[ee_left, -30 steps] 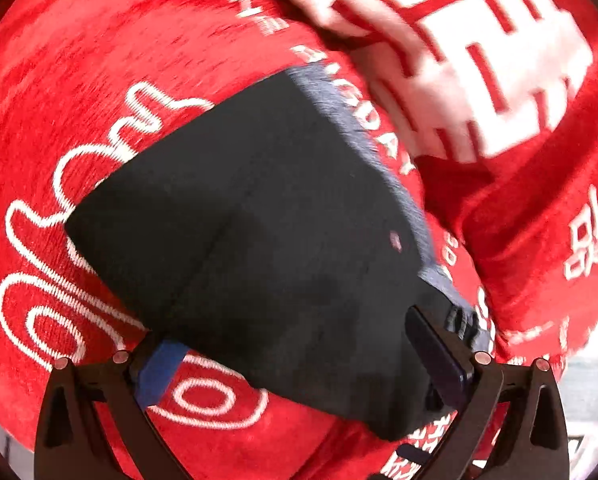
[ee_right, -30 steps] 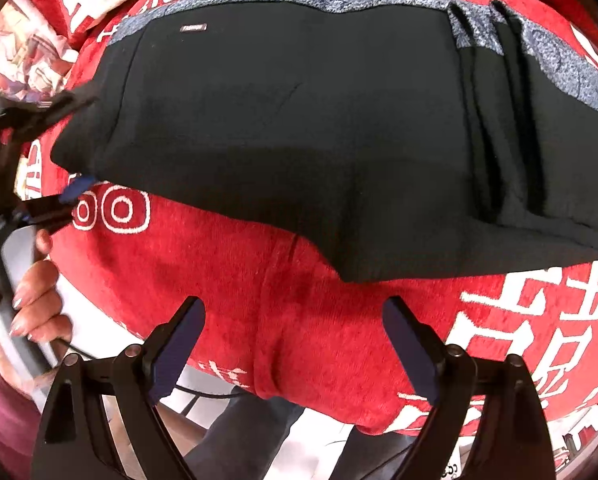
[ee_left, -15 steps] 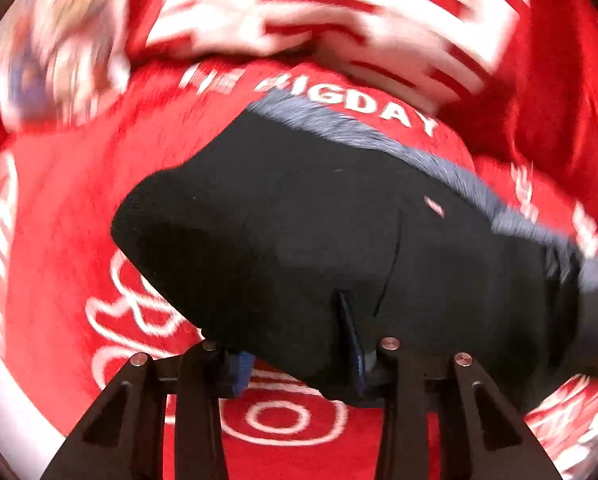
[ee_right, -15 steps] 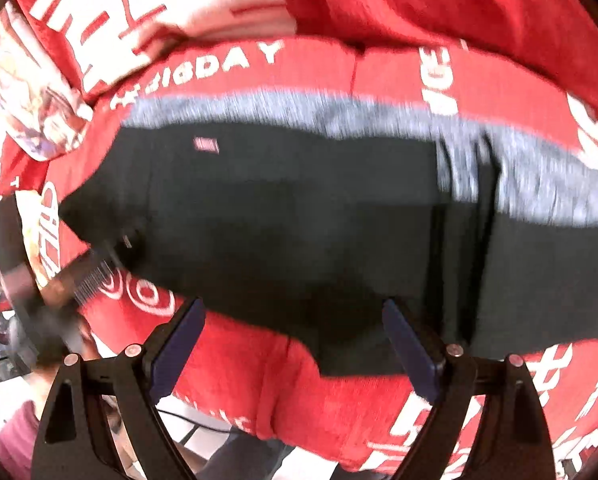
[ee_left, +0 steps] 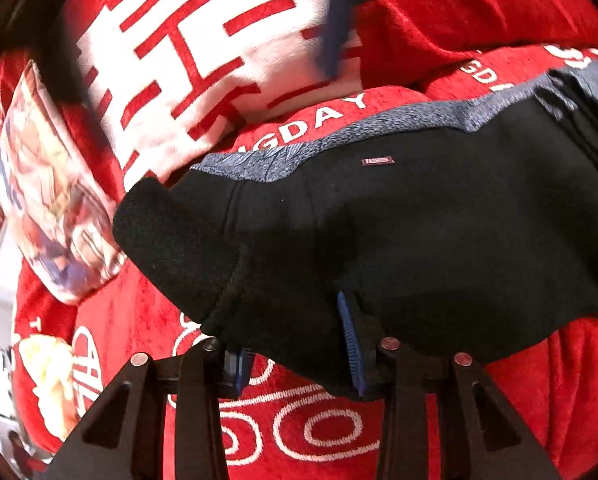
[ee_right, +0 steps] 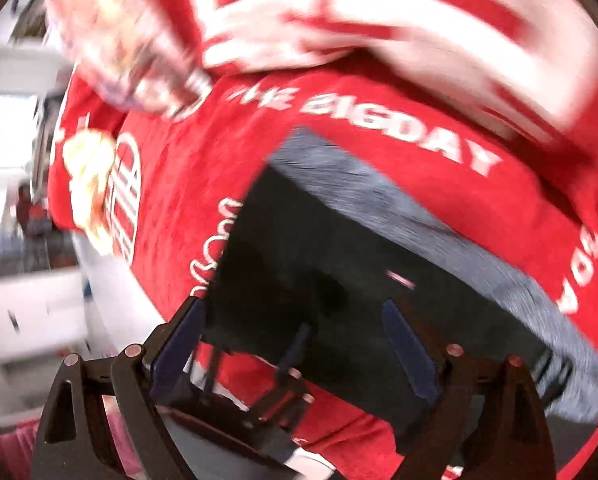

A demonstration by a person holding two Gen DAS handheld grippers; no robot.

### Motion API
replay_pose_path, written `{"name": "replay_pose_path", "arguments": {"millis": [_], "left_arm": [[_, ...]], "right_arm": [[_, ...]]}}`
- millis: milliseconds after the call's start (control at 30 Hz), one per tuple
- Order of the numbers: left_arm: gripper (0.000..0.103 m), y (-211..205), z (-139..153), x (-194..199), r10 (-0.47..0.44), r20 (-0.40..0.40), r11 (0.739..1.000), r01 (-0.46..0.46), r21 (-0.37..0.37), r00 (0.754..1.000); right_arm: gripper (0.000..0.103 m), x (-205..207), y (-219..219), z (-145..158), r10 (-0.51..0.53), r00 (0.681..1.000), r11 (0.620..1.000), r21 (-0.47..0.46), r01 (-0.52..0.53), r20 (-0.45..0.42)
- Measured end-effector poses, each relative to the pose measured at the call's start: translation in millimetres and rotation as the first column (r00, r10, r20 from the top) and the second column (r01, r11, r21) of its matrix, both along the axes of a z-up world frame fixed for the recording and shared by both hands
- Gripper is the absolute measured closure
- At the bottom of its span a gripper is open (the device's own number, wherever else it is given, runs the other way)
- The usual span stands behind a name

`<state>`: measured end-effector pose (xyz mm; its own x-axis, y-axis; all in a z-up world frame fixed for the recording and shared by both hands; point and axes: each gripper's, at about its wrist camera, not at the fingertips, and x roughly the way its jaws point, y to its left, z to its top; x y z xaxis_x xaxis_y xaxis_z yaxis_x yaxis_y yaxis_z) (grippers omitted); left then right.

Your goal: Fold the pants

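Left gripper point(ee_left: 295, 344): clamped on the near edge of the pants point(ee_left: 419, 232).
Pants: black with a grey waistband point(ee_left: 339, 144), lying on the red blanket point(ee_left: 139, 320).
Right gripper point(ee_right: 295, 344): jaws wide apart, above the pants, holding nothing.

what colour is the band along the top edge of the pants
Speckled grey band on black pants; clearest in the left wrist view.

Both wrist views steeply downward, close over pants point(ee_left: 419, 220); shared: pants, red cover point(ee_right: 219, 168).
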<state>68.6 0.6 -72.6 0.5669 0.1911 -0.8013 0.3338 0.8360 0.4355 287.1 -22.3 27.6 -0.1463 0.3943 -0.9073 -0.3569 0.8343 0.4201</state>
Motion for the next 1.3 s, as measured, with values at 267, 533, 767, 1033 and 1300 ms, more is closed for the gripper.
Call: {"name": "replay_pose_path", "arguments": {"millis": [267,533,767,1033,1300], "left_arm": [[0.063,-1,2,-3,-0.002,0.012,1.000,0.002,0.000,1.000],[0.063,-15,14,-9,-0.033,0.037,0.999,0.033,0.014,0.999],[0.063,-48,71,-16,-0.039,0.093,0.996,0.046,-0.077,0.995],[0.063,-127,124,-29,-0.118,0.154,0.975,0.143,-0.169,0.981],[0.063,-237,132,-56,-0.275,0.144,0.937,0.298,-0.181,0.951]], "right_arm": [[0.012,10,67,-48,0.136,0.978,0.985,-0.089,-0.151,-0.157],[0.083,1,35,-46,0.078,0.985,0.996,-0.041,-0.085,-0.153],[0.083,-11,-54,1,-0.081,0.986,0.970,0.216,0.112,-0.148],[0.083,-52,-187,52,-0.278,0.957,0.862,0.419,0.286,-0.082],[0.083,-100,-330,55,-0.447,0.892,0.761,0.497,0.418,-0.066]]}}
